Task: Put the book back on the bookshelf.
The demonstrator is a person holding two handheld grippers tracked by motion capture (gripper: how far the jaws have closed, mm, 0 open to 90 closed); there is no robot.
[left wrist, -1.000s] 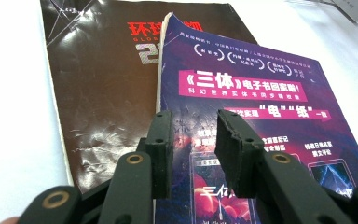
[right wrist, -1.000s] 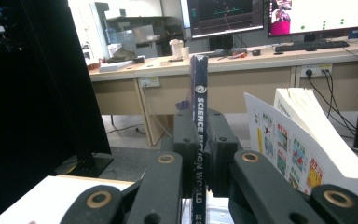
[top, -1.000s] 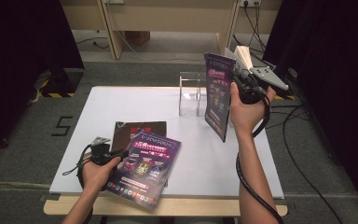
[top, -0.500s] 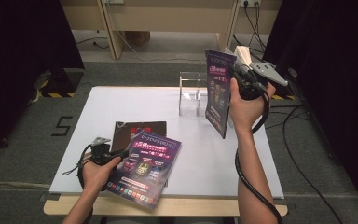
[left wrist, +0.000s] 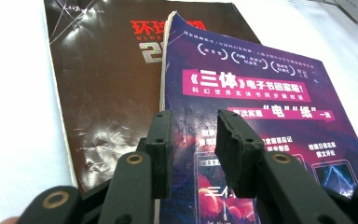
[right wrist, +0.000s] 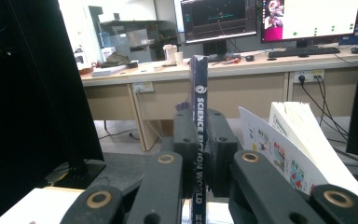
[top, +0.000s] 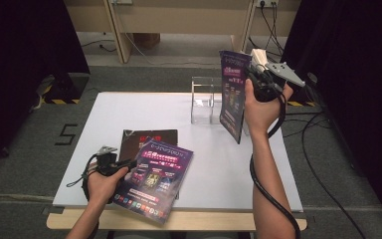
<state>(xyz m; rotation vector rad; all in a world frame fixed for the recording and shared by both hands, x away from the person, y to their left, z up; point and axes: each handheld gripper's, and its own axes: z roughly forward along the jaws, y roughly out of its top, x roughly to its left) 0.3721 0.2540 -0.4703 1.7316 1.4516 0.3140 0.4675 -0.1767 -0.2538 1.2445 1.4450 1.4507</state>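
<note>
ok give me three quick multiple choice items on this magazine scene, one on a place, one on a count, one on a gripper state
1. Where is the clear acrylic stand?
A. at the table's far edge, beside the raised magazine
B. under the left hand
C. on the floor

2. How many magazines are in the high view?
A. one
B. three
C. five

3. How does the right gripper stand?
A. wide open, nothing in it
B. lying on the table
C. shut on the upright magazine's spine

Answers:
1. A: the stand sits on the white table near its far edge, just left of the upright magazine.
2. B: one dark magazine lies flat, a purple magazine lies partly over it at the left gripper, and one is held up.
3. C: in the right gripper view both pads press on the spine.
</note>
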